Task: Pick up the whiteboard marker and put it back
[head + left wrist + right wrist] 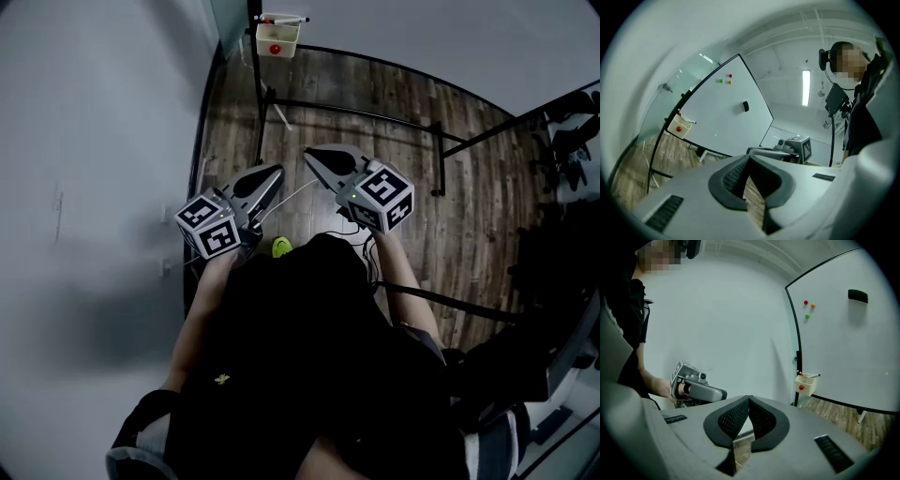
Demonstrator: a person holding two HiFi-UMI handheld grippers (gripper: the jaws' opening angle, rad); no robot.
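Head view: slim pale whiteboard marker (pixel 284 19) lies flat across small cream plastic tray (pixel 287 41) at the whiteboard's corner, well ahead, long axis crosswise to the reach. Left gripper (pixel 276 172) and right gripper (pixel 312 156): both sets of jaws together, empty. Right looks slightly nearer.

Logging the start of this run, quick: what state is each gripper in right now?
Left gripper: jaws closed, holding nothing.
Right gripper: jaws closed, holding nothing.

Marker (pixel 281 19) atop box (pixel 277 41) at whiteboard (pixel 843 348) corner
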